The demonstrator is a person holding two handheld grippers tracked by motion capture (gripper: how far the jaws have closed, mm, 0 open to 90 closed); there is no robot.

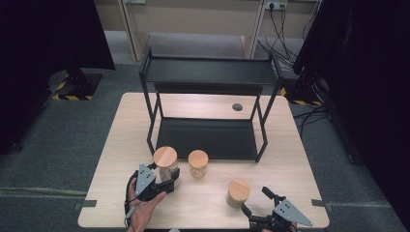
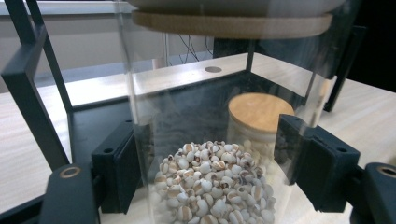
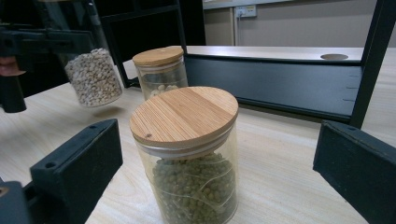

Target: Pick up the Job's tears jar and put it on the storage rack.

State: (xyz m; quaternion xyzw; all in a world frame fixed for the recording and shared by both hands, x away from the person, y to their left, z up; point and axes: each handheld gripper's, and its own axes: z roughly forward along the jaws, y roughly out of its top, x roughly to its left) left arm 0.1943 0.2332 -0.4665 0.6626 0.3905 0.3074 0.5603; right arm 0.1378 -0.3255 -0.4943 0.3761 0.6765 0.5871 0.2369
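High view: the left gripper (image 1: 168, 180) clamps a glass jar of pale grains (image 1: 166, 164) near the table's (image 1: 290, 159) front edge, its jaws closed on the glass below the wooden lid. The person's left hand (image 1: 145, 205) enters from the bottom edge, forearm cut off. In the left gripper view the jar (image 2: 215, 154) stands between both black jaws, its lid cropped by the top edge. In the right gripper view it hangs tilted, clear of the tabletop, a shadow beneath it. The right gripper (image 1: 257, 204), partly cut off at the bottom edge, holds nothing; its jaws stand wide on either side of a jar of green beans (image 3: 189, 158), not touching it. A third jar (image 1: 197, 163) stands before the black two-tier rack (image 1: 208, 72).
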